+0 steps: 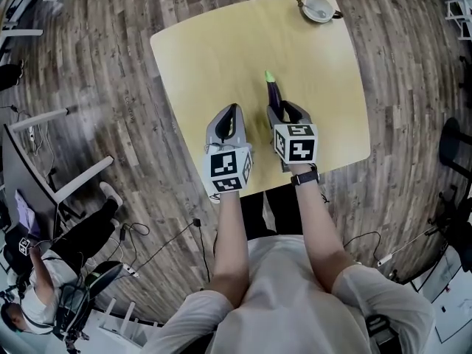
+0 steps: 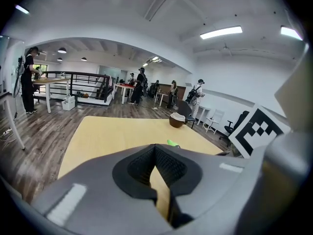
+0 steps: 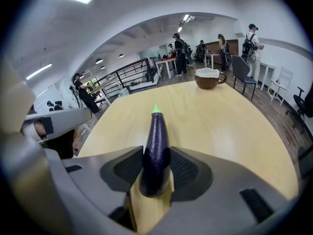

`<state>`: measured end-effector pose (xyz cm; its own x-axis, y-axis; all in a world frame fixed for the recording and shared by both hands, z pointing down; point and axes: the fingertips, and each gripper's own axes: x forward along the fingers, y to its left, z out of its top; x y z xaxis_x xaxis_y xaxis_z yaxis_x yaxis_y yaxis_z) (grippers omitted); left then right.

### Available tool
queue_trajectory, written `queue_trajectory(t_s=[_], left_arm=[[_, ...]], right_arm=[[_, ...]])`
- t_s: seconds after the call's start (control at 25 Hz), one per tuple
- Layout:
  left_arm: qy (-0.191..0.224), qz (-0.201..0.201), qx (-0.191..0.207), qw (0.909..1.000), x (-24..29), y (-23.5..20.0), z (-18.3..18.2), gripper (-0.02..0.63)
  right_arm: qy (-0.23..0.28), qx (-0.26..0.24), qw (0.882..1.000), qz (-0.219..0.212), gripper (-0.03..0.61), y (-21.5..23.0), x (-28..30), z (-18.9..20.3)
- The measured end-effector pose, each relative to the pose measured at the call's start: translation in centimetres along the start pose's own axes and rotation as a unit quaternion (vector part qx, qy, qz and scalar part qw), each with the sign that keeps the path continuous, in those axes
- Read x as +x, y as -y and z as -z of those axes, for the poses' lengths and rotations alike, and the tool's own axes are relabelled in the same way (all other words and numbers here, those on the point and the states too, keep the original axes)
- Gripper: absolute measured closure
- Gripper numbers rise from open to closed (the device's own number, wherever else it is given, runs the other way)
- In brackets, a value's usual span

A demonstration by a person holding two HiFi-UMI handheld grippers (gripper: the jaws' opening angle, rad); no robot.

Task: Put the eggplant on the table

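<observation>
Left tool (image 1: 231,111): jaws closed tip to tip, nothing in them, over the near edge of the pale-yellow square wooden surface (image 1: 221,57). Right tool (image 1: 284,108) is just beside it, clamped on the thick end of a dark purple eggplant (image 1: 272,91) whose green tip points at the far edge. Whether the eggplant touches the surface is unclear. A brown cup with a white inside (image 1: 318,8) sits at the far right corner.

Left tool (image 1: 231,110) jaws together, empty; right tool (image 1: 285,108) clamps eggplant (image 1: 273,88); both angled down.
</observation>
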<state>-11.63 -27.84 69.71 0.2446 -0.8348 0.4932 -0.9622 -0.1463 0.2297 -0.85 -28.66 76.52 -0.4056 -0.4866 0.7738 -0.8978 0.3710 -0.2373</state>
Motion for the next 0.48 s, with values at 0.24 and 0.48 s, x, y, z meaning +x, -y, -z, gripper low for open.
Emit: queue_trajectory(t_s=[0.24, 0.48], left_arm=[[-0.006, -0.005, -0.003, 1.0, 0.3, 0.0, 0.5, 0.604], [-0.012, -0.015, -0.005, 0.9998, 0.3, 0.4, 0.8, 0.604]], right_arm=[[-0.017, 0.001, 1.0, -0.004, 0.403, -0.2, 1.1, -0.2], [-0.026, -0.007, 1.0, -0.002, 0.403, -0.3, 1.5, -0.6]])
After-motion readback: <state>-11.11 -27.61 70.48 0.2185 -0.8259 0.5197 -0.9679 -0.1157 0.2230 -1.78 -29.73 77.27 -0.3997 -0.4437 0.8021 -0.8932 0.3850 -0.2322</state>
